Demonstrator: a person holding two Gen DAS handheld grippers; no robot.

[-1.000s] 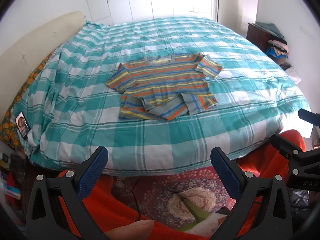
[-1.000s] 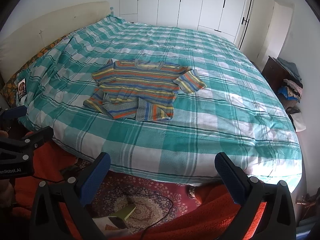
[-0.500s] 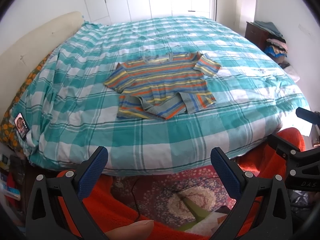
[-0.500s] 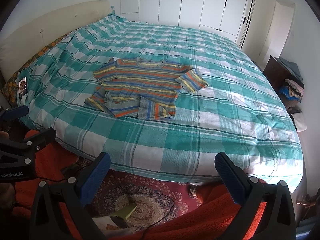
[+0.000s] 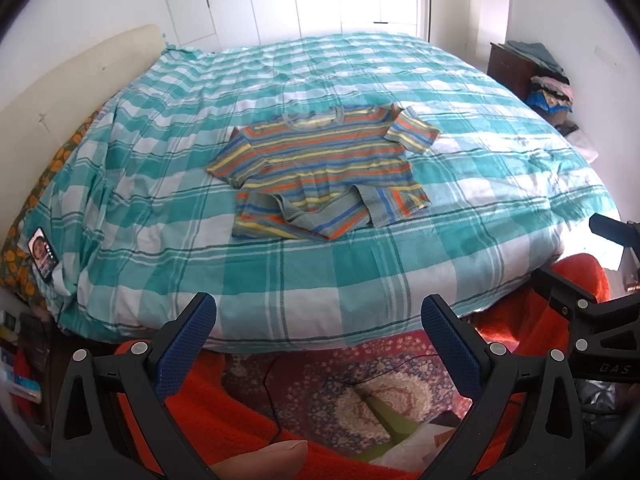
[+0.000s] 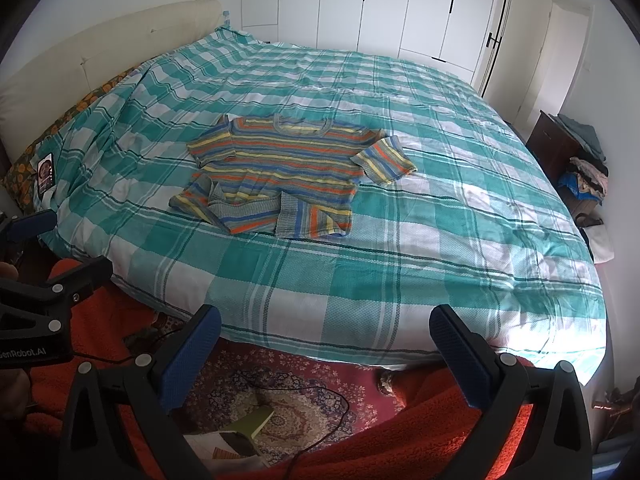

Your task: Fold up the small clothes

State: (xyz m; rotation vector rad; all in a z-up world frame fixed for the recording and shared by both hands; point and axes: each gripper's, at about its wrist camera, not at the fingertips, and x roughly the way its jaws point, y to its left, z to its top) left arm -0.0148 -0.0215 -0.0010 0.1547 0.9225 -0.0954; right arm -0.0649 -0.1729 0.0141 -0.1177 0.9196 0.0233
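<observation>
A small striped t-shirt (image 5: 320,168) in orange, yellow, blue and grey lies flat on the bed, neck away from me, its bottom hem rumpled and partly turned up. It also shows in the right wrist view (image 6: 288,172). My left gripper (image 5: 318,336) is open and empty, held off the near edge of the bed, well short of the shirt. My right gripper (image 6: 324,344) is open and empty too, to the right of the left one and also short of the bed edge.
The bed has a teal and white checked cover (image 5: 360,272) and a cream headboard (image 5: 72,80) at the left. A phone (image 5: 43,254) lies at the bed's left edge. A patterned rug (image 6: 288,396) and orange fabric (image 5: 224,432) lie below. A cabinet with piled clothes (image 6: 576,160) stands right.
Both grippers have drifted slightly, so the bed and shirt shift a little in view. Both stay open and the shirt has not moved.
</observation>
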